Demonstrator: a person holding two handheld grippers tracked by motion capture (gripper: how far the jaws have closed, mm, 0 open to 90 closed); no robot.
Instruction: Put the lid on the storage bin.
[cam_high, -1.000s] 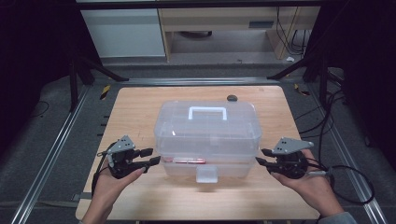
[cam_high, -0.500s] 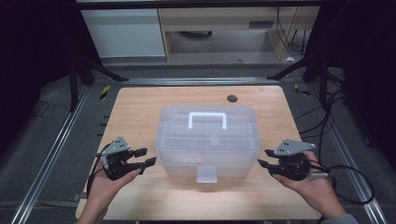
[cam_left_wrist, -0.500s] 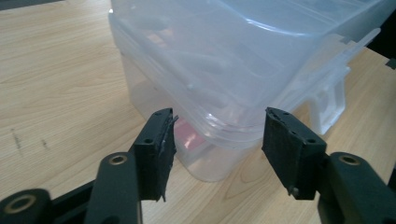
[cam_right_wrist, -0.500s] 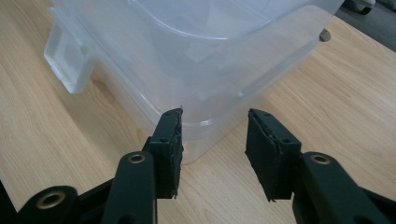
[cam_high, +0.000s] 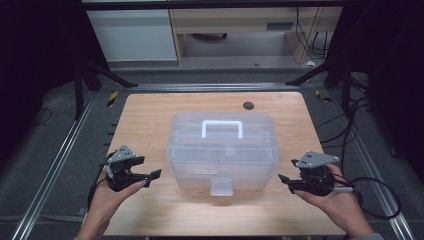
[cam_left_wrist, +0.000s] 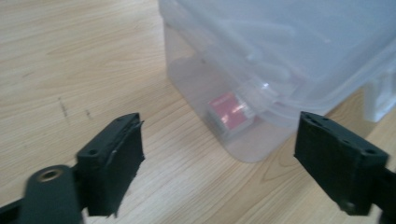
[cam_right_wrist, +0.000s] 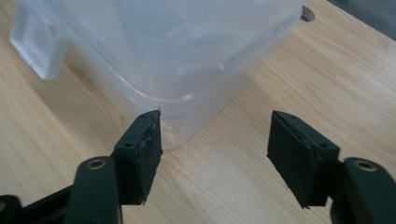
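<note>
Here, box (cam_high: 222, 150): clear plastic, lid on, white handle (cam_high: 222, 128) on top, standing mid-table, slightly near of centre
Latch (cam_high: 221, 186): a clear tab on the box's near side, hanging down against the front wall; whether it is fastened I cannot tell
Contents: a small red item (cam_left_wrist: 229, 108) shows through the wall at the near left corner; the rest is too hazy to read
Left gripper (cam_high: 150, 176): jaws spread wide, holding nothing, just left of the box's near left corner and apart from it
Right gripper (cam_high: 286, 182): jaws likewise wide apart and empty, just right of the near right corner, not touching
Table (cam_high: 145, 115): wooden top, a dark round grommet (cam_high: 248, 105) by the far edge
Progress: judged early; both grippers flank the box but neither has contact, the lid sits in place and the box rests flat
Left to do: likely close in on the box sides or the latch; the grip itself is not yet begun
</note>
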